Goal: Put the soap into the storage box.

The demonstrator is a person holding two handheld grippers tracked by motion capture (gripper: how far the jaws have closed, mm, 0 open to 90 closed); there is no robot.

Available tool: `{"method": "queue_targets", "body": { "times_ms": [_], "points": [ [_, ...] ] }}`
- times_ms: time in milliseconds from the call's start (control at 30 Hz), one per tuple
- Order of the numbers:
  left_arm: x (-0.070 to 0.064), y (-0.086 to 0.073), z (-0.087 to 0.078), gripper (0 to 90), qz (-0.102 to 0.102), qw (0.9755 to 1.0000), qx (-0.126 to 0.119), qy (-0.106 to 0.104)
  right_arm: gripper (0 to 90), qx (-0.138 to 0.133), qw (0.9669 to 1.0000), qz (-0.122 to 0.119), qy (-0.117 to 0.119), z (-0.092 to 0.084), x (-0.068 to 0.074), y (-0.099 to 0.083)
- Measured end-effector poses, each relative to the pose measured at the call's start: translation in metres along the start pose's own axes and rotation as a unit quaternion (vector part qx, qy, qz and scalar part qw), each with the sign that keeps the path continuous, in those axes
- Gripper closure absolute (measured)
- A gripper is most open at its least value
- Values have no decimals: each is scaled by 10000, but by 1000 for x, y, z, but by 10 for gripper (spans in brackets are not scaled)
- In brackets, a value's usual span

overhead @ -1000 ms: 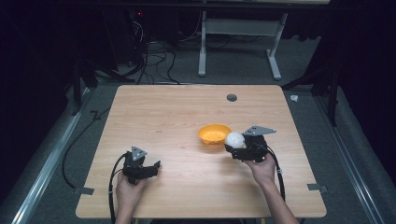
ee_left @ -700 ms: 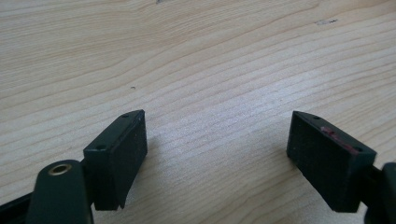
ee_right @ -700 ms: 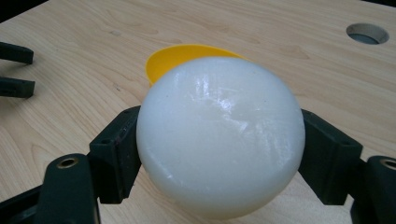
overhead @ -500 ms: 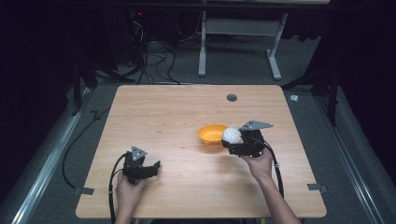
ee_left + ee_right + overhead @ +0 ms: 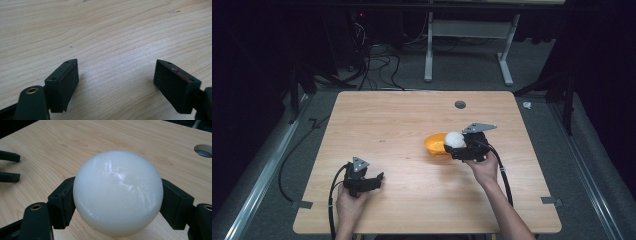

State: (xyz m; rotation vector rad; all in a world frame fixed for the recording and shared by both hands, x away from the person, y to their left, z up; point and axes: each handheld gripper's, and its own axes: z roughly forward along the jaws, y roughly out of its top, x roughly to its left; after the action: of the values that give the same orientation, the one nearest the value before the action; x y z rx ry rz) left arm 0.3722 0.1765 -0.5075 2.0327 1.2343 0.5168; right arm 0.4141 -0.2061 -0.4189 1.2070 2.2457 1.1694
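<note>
above the orange bowl (image 5: 435,145) at the surface's (image 5: 402,120) right, the right tool (image 5: 460,146) is gripping a white ball (image 5: 454,139), both pads pressing its sides. near the front left edge, the left tool (image 5: 380,177) is resting with jaws standing wide apart, holding nothing.

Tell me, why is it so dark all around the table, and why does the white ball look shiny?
In the high view, light falls on the wooden table while the floor and room around it stay dim. In the right gripper view, the white ball shows pale streaks of glare on top, and the right gripper looks sharp. In the left gripper view, the left gripper casts soft shadows on the wood.
</note>
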Motion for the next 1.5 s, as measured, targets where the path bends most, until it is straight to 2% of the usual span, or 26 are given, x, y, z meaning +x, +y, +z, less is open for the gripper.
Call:
{"method": "queue_targets", "body": {
  "times_ms": [333,533,1033,1100,1500],
  "points": [
    [0,0,0,207,9,10000,-2,2,249,74,9999,141,30,10,-3,1],
    [0,0,0,207,12,10000,-2,2,248,111,9999,22,8,18,-1,9],
    [0,0,0,207,10,10000,-1,1,248,322,9995,22,-51,38,-2,19],
    [0,0,0,206,9,10000,-1,2,248,293,9996,27,-40,41,-3,19],
    [0,0,0,205,11,10000,-2,3,248,506,9987,45,-109,56,-5,15]
  ]
}}
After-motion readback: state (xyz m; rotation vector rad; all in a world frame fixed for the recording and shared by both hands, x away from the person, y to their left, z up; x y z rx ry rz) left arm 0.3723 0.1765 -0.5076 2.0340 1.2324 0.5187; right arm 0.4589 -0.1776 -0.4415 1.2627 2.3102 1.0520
